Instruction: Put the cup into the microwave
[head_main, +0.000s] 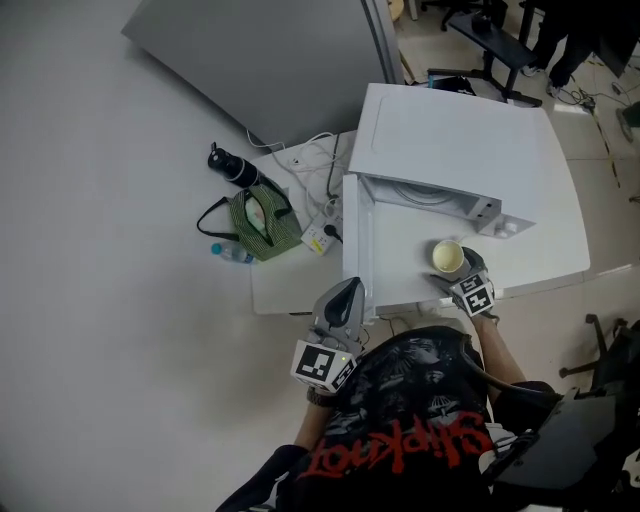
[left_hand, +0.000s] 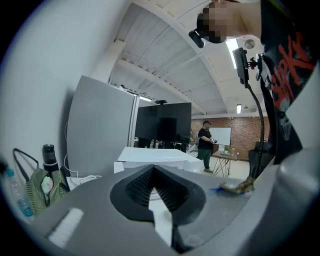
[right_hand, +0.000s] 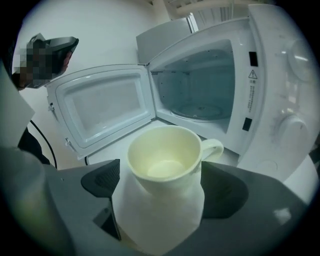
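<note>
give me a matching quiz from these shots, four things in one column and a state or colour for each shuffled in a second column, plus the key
Things
1. cup
2. microwave door
3. left gripper
4. bag

States
A. jaws together, nothing between them
B. green
C. upright between the open jaws of the right gripper
D. swung open

Pairs: 1-C, 2-D, 3-A, 4-B
</note>
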